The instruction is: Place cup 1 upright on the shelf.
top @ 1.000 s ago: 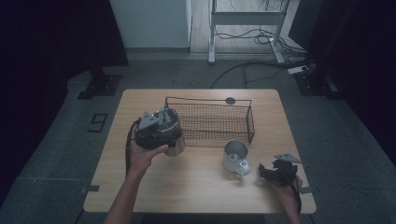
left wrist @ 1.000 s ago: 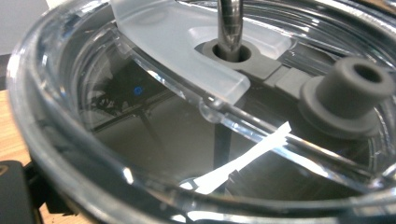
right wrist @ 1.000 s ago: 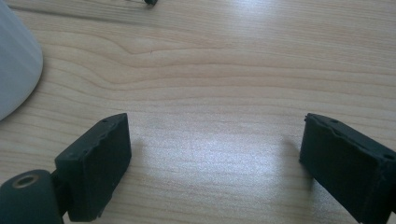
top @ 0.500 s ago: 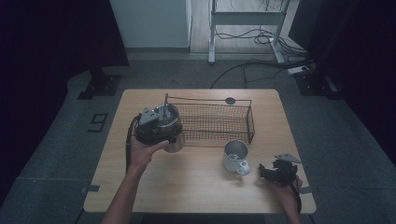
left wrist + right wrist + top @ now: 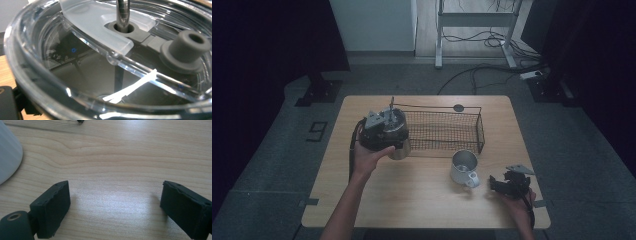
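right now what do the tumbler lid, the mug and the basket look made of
Lid: clear glossy plastic, see-through with bright glints, grey rubbery-looking plug. Mug: probably metal or enamel, pale grey sheen. Basket: thin dark metal wire mesh.

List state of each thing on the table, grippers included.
Tumbler: upright beside basket, clear lid on, straw through it.
Wire basket: upright, looks empty.
Mug: upright, open top.
Left gripper: over tumbler, jaws hidden.
Right gripper: open, holds nothing.
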{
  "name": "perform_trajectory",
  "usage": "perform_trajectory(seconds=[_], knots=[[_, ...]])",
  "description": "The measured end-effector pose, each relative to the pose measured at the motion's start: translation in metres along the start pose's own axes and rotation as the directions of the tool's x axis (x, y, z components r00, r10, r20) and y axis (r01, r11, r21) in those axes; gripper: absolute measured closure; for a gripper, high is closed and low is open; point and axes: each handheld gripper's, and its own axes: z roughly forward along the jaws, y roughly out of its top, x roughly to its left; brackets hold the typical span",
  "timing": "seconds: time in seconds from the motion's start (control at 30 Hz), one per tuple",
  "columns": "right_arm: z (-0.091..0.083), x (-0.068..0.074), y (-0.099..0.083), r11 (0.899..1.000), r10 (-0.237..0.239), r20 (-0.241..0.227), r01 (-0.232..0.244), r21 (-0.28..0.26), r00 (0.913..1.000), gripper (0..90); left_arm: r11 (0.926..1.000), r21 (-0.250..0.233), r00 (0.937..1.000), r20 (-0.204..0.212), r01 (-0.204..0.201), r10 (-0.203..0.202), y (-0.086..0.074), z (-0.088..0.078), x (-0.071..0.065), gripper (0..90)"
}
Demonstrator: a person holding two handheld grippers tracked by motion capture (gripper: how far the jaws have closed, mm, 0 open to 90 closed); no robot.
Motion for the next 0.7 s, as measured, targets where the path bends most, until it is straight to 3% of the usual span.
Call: perform_trajectory(seconds=[0.7], knots=[[0.000,0.000,0.000,1.000,0.001,0.001,-0.001,-0.003,1.0000,9.0,0.9999,0.012,1.0000,-0.007,0.004,-0.004,0.010,0.017,0.002,3.8]])
